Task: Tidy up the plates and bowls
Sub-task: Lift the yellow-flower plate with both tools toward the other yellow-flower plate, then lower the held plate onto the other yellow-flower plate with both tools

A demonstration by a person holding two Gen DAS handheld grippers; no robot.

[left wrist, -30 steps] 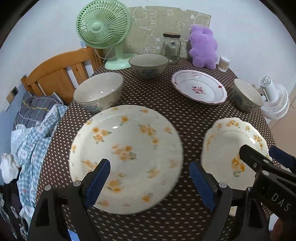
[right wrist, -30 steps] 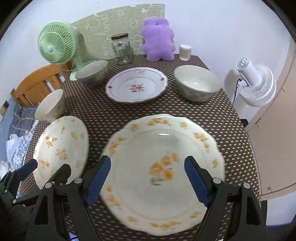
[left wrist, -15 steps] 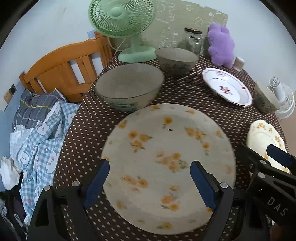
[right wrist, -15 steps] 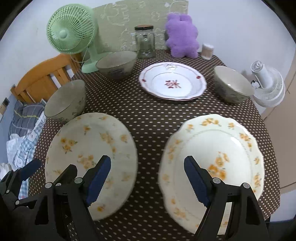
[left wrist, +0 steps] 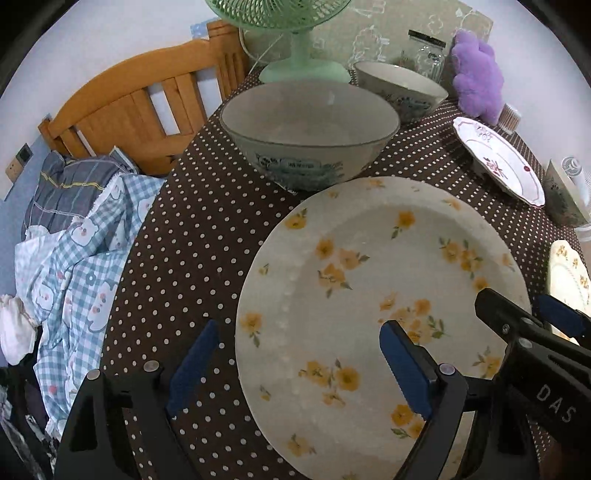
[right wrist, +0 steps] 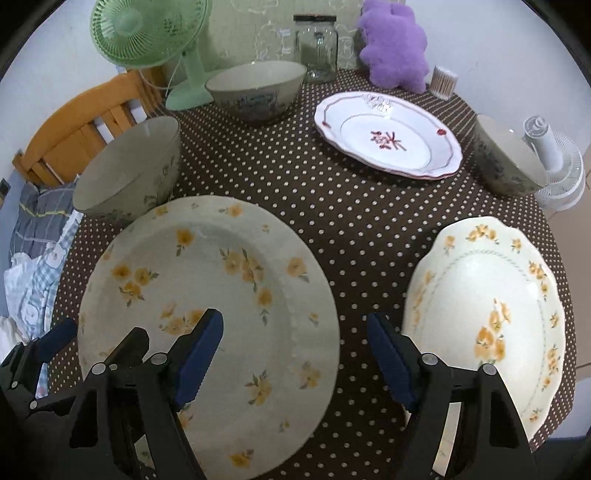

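Observation:
A large yellow-flowered plate point(left wrist: 380, 314) point(right wrist: 221, 306) lies flat on the dotted tablecloth point(right wrist: 332, 206). My left gripper point(left wrist: 297, 365) point(right wrist: 92, 343) hangs open over its left rim, and my right gripper point(right wrist: 295, 362) point(left wrist: 528, 314) over its right rim, jaws closing slightly with only the rim below them. A scalloped yellow-flowered plate point(right wrist: 487, 317) lies to the right. Behind are a white red-flowered plate point(right wrist: 388, 136) and three bowls: left point(right wrist: 129, 170) point(left wrist: 310, 136), back point(right wrist: 258, 88), right point(right wrist: 506, 162).
Along the back stand a green fan point(right wrist: 147, 33), a glass jar point(right wrist: 317, 48), a purple plush point(right wrist: 395, 44) and a toothpick pot point(right wrist: 443, 81). A white fan point(right wrist: 554, 162) is off the right edge; a wooden chair point(left wrist: 140, 99) with clothes point(left wrist: 74, 240) is left.
Both grippers moved left and lower. The right one left the scalloped plate for the large plate's right rim; the left one shifted from the large plate's middle to its left rim.

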